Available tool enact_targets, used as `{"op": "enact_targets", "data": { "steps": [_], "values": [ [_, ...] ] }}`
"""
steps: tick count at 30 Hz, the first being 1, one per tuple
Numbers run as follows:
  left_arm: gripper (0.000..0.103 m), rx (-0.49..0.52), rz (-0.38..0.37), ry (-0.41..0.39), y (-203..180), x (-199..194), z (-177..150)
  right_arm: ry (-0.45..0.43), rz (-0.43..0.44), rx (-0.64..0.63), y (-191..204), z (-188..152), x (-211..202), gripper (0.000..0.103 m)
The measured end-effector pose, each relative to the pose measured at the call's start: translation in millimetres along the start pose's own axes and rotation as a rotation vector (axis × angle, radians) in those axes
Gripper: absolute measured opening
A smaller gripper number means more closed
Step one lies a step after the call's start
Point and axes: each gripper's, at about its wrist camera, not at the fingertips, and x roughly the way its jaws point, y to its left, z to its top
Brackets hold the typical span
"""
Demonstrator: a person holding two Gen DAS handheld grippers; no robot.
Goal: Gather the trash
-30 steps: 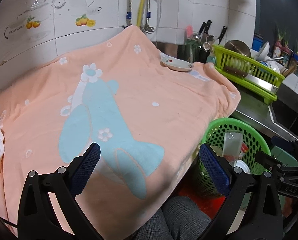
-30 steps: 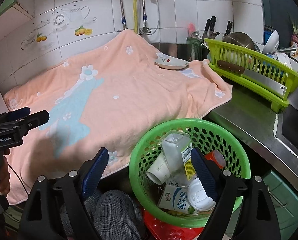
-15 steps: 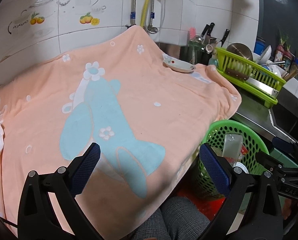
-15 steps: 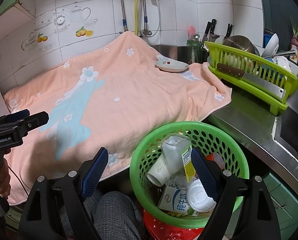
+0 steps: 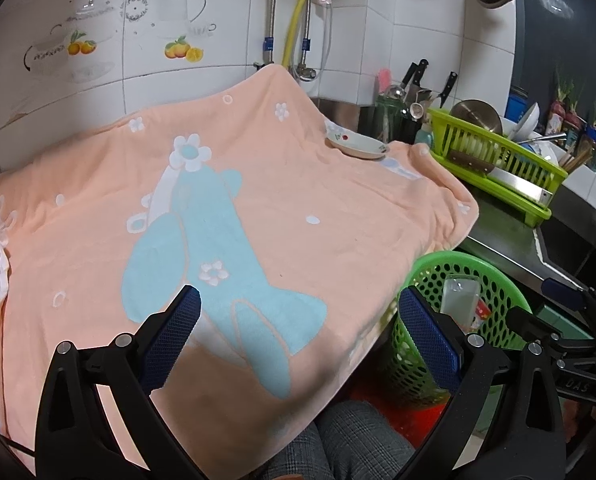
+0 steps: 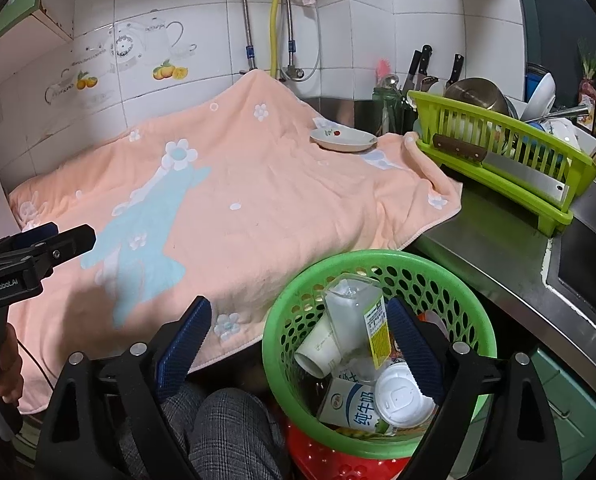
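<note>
A green mesh basket [image 6: 282, 320] stands below the counter's front edge and holds trash: a clear plastic bottle [image 6: 348, 312], a paper cup [image 6: 316, 346], a milk carton [image 6: 352, 404] and a white lid [image 6: 400, 398]. The basket also shows in the left wrist view [image 5: 430, 276]. My right gripper [image 6: 298, 344] is open and empty, held above the basket's near left rim. My left gripper [image 5: 298, 336] is open and empty above the peach towel [image 5: 258, 208] that covers the counter.
A small white dish [image 6: 344, 139] sits on the towel's far right corner. A green dish rack [image 6: 498, 160] with a cleaver and bowls stands on the steel counter at right. Knives and utensils stand behind it. A red stool [image 6: 330, 460] is under the basket.
The left gripper view has drifted slightly back and up; the towel sits a little farther away. The right gripper has barely moved. Both stay open and empty.
</note>
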Motion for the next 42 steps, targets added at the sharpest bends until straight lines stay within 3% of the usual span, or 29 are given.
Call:
{"op": "enact_targets", "data": {
  "steps": [42],
  "values": [
    [0.098, 0.05, -0.009, -0.041, -21, -12, -5, -0.055, -0.028, 0.04, -12, -10, -20, 0.09]
  ]
}}
